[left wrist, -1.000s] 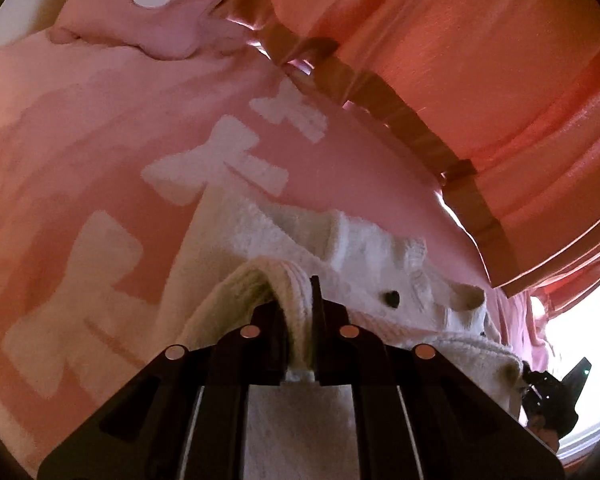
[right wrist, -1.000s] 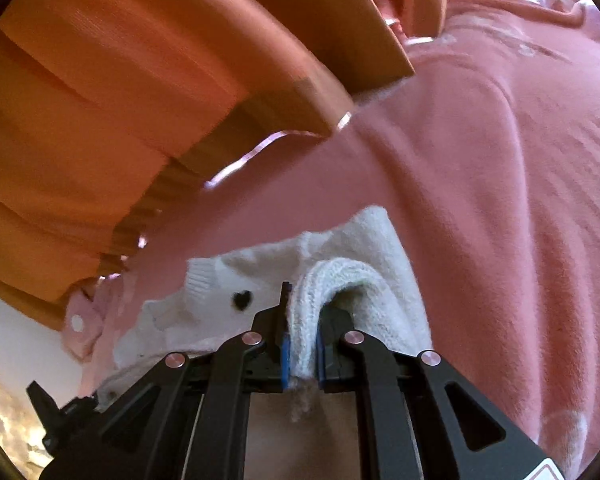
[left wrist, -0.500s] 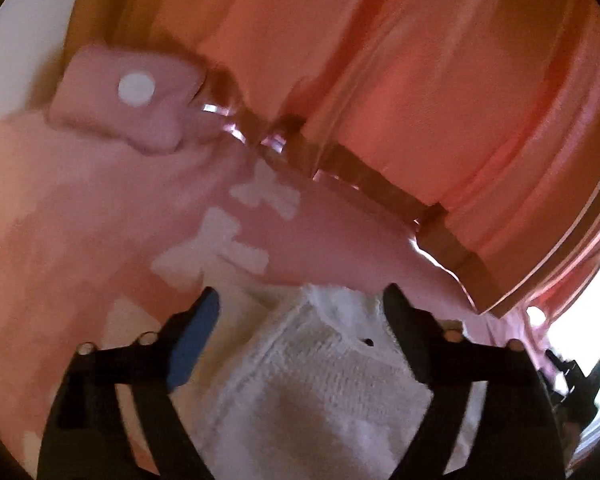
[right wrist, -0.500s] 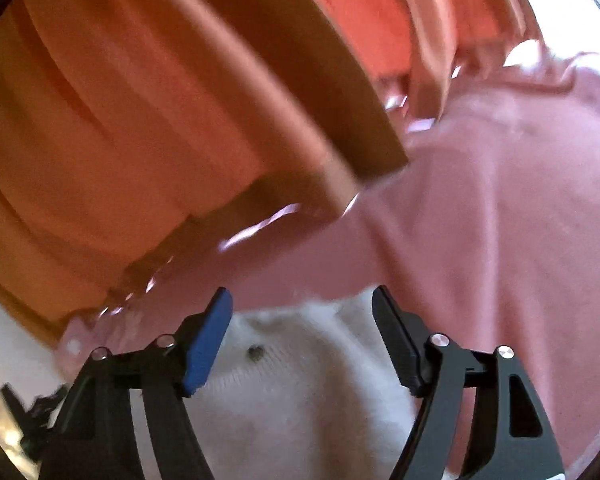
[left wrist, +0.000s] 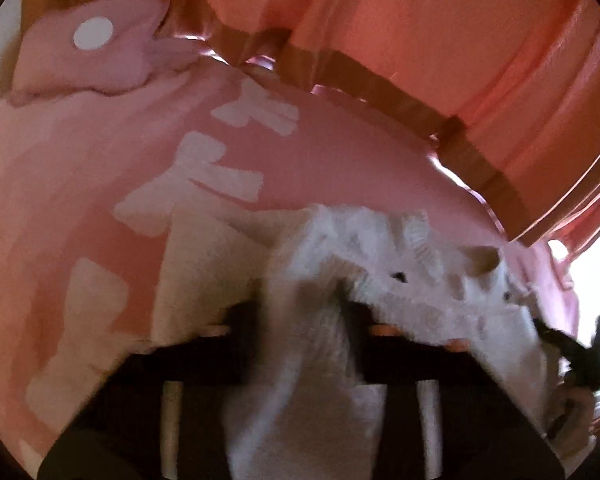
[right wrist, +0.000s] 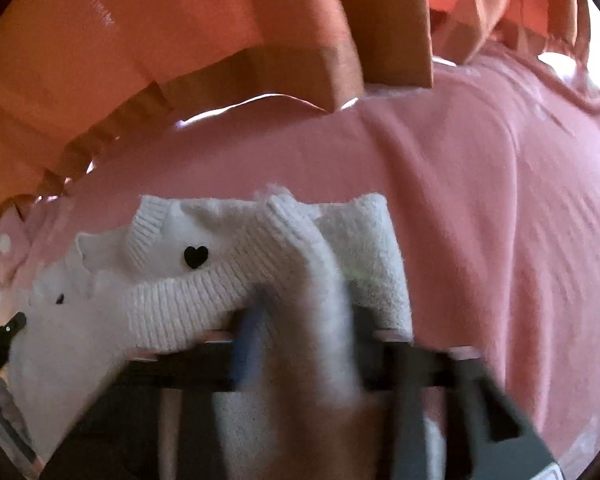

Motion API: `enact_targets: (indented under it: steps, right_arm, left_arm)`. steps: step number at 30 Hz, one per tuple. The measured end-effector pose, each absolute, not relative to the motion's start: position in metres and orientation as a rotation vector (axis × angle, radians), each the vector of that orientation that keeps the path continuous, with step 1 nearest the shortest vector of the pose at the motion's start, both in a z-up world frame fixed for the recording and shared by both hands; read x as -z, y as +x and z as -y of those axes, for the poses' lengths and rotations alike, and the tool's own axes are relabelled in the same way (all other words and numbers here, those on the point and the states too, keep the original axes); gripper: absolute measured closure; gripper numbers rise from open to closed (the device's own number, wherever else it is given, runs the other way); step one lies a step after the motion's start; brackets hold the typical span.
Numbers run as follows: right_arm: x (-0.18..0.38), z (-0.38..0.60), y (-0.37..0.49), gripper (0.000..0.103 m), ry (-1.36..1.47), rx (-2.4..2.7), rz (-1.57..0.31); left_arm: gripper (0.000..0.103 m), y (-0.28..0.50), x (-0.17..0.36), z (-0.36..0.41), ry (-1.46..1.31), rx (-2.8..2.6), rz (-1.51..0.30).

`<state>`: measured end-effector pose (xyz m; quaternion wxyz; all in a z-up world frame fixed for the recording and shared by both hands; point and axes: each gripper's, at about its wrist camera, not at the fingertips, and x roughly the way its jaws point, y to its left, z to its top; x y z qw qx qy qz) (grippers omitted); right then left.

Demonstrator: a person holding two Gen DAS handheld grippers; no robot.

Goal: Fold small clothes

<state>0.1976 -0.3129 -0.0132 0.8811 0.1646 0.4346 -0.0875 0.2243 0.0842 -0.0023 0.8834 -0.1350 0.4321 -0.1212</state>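
White knit sweater (right wrist: 204, 296) bunched between right fingers (right wrist: 252, 332), pink blanket (right wrist: 480, 208) beneath

sweater (right wrist: 204, 292) on blanket (right wrist: 480, 220) | curtain (right wrist: 140, 40) behind blanket | pillow (left wrist: 96, 48) behind sweater, at blanket's far-left edge

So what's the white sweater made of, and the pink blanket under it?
The white sweater looks like knitted yarn, maybe wool or acrylic: its edge shows chunky ribbed rows, and the surface is matte and fuzzy. The black heart on it is too small to tell what it is made of. The pink blanket looks like soft fleece or plush: a dull, slightly furry nap with gentle wrinkles and pale bow shapes.
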Motion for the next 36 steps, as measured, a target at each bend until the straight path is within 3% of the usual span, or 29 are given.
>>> enact_targets:
  steps: [7,11,15,18,20,22,23,25,26,28,32,36]
  right_arm:
    - [-0.05,0.331,0.159,0.093,0.513,0.04,-0.507]
    - [0.013,0.343,0.199,0.093,0.488,0.196,-0.818]
    - [-0.007,0.343,0.189,0.093,0.503,0.142,-0.699]
    - [0.028,0.348,0.204,0.093,0.508,0.196,-0.863]
    - [0.033,0.351,0.206,0.092,0.515,0.194,-0.876]
    - [0.018,0.348,0.201,0.089,0.486,0.229,-0.826]
    - [0.004,0.344,0.193,0.082,0.473,0.265,-0.764]
    - [-0.026,0.328,0.18,0.082,0.463,0.203,-0.611]
    - [-0.034,0.317,0.179,0.082,0.452,0.139,-0.583]
    - [-0.037,0.273,0.189,0.082,0.42,-0.087,-0.607]
    - [-0.002,0.172,0.211,0.082,0.296,-0.438,-0.848]
    - [0.022,0.132,0.214,0.093,0.051,-0.47,-0.941]
  left_arm:
    - [0.095,0.206,-0.047,-0.101,-0.375,0.246,-0.632]
    - [0.095,0.229,-0.007,-0.097,-0.355,0.184,-0.782]
    - [0.094,0.227,-0.015,-0.096,-0.323,0.181,-0.758]
    - [0.094,0.237,0.01,-0.096,-0.319,0.153,-0.861]
    - [0.092,0.237,0.016,-0.099,-0.343,0.143,-0.88]
    - [0.088,0.231,0.0,-0.102,-0.367,0.127,-0.855]
    - [0.085,0.226,-0.009,-0.102,-0.372,0.106,-0.827]
    - [0.053,0.212,-0.03,-0.101,-0.367,0.073,-0.749]
    - [0.048,0.2,-0.044,-0.097,-0.362,0.087,-0.695]
    - [0.044,0.187,-0.055,-0.08,-0.355,0.195,-0.664]
    - [0.042,0.175,-0.026,-0.017,-0.268,0.455,-0.841]
    - [0.043,0.178,0.002,-0.002,-0.087,0.394,-0.921]
